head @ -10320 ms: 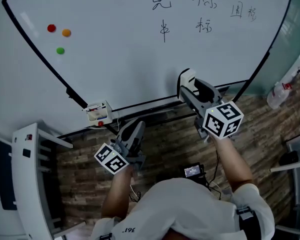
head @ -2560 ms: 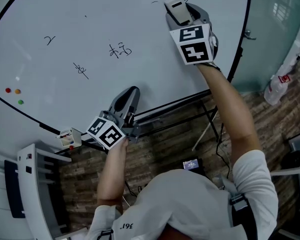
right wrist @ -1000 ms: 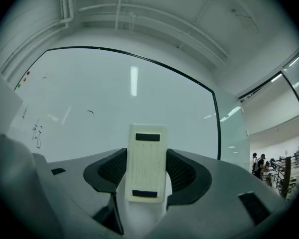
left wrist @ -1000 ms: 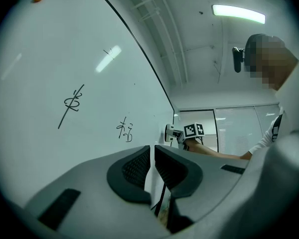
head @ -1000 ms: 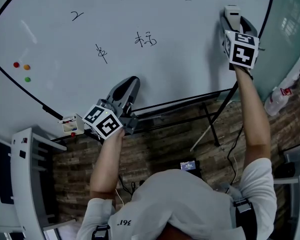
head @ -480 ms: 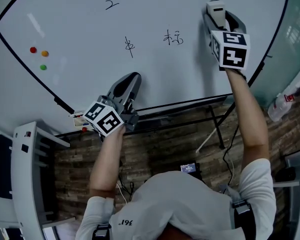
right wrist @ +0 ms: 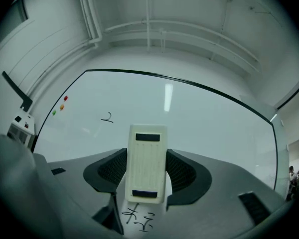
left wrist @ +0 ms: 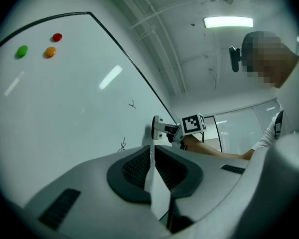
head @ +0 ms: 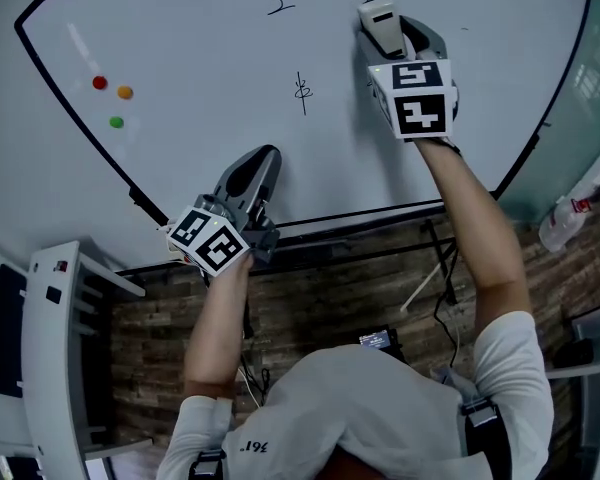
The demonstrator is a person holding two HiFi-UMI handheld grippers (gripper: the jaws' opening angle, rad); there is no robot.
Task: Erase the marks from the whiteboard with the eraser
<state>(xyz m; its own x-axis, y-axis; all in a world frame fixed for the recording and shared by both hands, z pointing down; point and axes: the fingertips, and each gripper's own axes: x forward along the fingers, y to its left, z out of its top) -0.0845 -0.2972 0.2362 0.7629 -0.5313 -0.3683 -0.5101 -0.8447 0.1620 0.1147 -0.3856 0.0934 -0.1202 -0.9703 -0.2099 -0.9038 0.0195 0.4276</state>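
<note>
White plastic eraser [head: 381, 23] is clamped between the right gripper's [right wrist: 146, 173] jaws and pressed against the whiteboard [head: 200, 48], right of centre. Black marks [head: 302, 91] lie just left of it. The left gripper [head: 261, 160], jaws closed on nothing, hangs by the board's near edge. Three coloured magnets [head: 125, 92] sit far left.

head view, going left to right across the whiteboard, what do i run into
red magnet → orange magnet → curly mark → crossed mark → eraser, held in the right claw
</note>
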